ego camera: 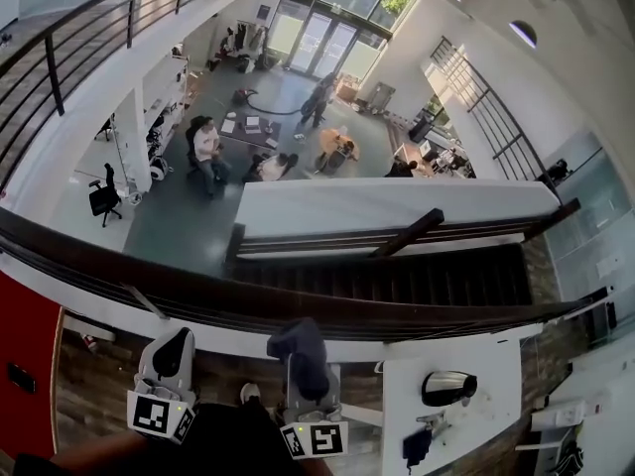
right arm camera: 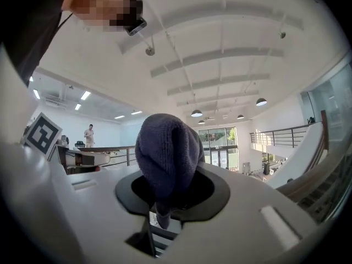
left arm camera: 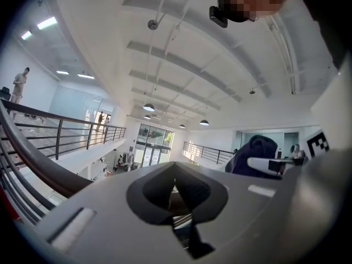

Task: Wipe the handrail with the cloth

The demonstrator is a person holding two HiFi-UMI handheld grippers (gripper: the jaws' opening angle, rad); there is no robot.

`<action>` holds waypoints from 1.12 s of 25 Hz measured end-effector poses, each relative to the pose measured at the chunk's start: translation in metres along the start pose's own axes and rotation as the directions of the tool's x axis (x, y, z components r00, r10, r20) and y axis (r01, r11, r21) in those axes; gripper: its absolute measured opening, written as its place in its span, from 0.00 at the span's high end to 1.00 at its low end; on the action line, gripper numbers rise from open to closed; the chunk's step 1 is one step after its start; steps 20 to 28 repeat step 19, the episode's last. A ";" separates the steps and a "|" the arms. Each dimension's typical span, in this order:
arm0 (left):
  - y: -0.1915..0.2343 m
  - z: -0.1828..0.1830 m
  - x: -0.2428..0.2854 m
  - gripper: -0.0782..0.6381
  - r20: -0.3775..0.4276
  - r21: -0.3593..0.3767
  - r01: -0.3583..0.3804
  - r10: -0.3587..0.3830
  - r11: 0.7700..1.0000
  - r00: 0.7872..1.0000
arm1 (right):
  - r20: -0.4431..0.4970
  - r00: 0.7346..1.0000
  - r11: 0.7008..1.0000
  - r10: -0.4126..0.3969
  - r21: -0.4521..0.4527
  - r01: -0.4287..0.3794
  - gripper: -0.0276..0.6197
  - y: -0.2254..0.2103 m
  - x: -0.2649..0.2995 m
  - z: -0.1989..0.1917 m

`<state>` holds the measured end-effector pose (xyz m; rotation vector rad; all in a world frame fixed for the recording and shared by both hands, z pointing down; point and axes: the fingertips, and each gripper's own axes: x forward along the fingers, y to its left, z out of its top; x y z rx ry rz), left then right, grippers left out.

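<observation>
Approach step: right gripper (ego camera: 304, 367) jaws gripped the dark cloth (right arm camera: 168, 153) near the handrail (ego camera: 327, 313); left gripper (ego camera: 171, 353) jaws closed, empty. Next: press cloth onto rail.

At the top centre of the head view we look down on tall glass doors (ego camera: 322, 38), with a black office chair (ego camera: 103, 194) at the left edge. A dark staircase (ego camera: 397, 278) crosses the middle. A red wall (ego camera: 25, 365) fills the lower left, and a white table (ego camera: 496, 365) sits lower right. In the left gripper view we see a person (left arm camera: 20, 84) standing at far left and round ceiling lamps (left arm camera: 148, 108) hanging near centre.
</observation>
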<state>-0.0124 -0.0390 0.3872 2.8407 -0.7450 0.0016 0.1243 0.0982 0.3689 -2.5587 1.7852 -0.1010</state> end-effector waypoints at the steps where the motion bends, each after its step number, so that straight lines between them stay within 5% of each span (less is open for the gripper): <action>1: 0.003 0.002 -0.001 0.89 0.002 0.004 -0.002 0.001 1.000 1.000 | 0.000 1.000 1.000 0.003 -0.016 -0.003 0.82 0.005 0.002 0.003; 28: 0.025 0.012 -0.012 0.89 -0.010 0.016 0.027 -0.027 0.999 1.000 | 0.104 0.995 0.999 -0.004 0.034 0.000 0.82 0.032 0.025 0.023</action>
